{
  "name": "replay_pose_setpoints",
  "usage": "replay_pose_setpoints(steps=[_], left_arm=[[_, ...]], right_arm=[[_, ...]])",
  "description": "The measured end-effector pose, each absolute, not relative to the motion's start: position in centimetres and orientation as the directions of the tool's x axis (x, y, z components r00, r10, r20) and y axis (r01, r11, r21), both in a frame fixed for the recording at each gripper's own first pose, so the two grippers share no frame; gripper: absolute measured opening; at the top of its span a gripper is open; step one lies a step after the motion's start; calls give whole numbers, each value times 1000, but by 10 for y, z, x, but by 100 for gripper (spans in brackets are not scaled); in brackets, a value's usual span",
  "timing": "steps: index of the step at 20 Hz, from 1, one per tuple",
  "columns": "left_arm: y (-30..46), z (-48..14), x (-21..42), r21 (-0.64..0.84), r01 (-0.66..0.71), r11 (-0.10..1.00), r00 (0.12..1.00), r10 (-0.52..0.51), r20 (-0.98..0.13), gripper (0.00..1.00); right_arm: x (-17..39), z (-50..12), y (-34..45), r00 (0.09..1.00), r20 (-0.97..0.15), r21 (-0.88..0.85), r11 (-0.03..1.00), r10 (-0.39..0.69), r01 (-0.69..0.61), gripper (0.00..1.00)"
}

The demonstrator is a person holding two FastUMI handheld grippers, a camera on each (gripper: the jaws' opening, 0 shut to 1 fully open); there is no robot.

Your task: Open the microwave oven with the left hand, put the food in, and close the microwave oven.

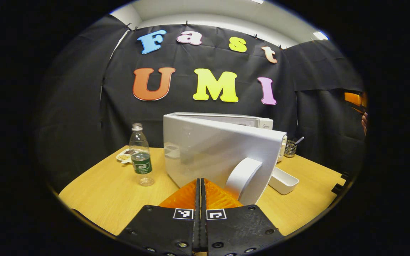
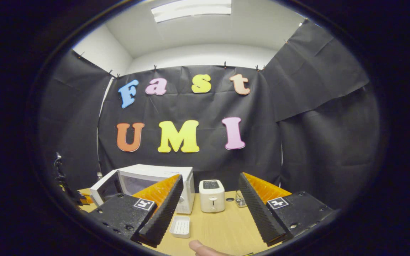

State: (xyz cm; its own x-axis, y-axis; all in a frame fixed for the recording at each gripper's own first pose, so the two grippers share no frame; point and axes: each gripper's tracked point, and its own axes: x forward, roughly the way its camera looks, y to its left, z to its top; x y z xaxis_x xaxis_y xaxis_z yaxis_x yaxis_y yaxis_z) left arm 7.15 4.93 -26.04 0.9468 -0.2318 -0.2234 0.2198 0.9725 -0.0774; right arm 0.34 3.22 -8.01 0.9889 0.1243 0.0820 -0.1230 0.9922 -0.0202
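Note:
The white microwave [image 1: 226, 121] stands on the wooden table with its door [image 1: 212, 153] swung partly open toward me, outer face showing. My left gripper [image 1: 200, 182] is shut with nothing between its fingers, its tips low in front of the door, just left of the rounded white handle [image 1: 243, 177]. A small white plate of food [image 1: 124, 155] lies at the far left of the table behind a water bottle [image 1: 141, 156]. In the right gripper view the microwave [image 2: 162, 177] shows its open door [image 2: 102, 187] at the left. My right gripper [image 2: 212, 213] hangs open and high above the table.
A white toaster [image 2: 211, 195] and a small glass [image 2: 240, 199] stand right of the microwave. A shallow white tray [image 2: 180, 226] lies in front of it, the tray [image 1: 283, 180] also showing beside the door. A metal utensil holder [image 1: 290, 148] sits behind. A fingertip [image 2: 201, 249] shows at the bottom.

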Motion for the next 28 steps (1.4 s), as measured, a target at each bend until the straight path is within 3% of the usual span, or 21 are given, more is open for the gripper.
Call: replay_pose_setpoints(steps=[1, 2, 20, 28], left_arm=[[38, -258, 76, -88, 234, 968, 943, -248, -220, 10], [28, -257, 83, -90, 244, 966, 942, -258, -214, 0], [-82, -268, 195, -78, 323, 943, 916, -333, -224, 0], [-105, -272, 256, -47, 260, 964, 944, -265, -196, 0]], right_arm=[[5, -77, 32, 988, 86, -24, 992, 126, -125, 100], [8, -76, 31, 988, 86, -25, 991, 130, -128, 100], [49, -95, -2, 984, 98, 9, 989, 147, -149, 100], [62, -99, -7, 985, 71, -8, 987, 160, -160, 100]])
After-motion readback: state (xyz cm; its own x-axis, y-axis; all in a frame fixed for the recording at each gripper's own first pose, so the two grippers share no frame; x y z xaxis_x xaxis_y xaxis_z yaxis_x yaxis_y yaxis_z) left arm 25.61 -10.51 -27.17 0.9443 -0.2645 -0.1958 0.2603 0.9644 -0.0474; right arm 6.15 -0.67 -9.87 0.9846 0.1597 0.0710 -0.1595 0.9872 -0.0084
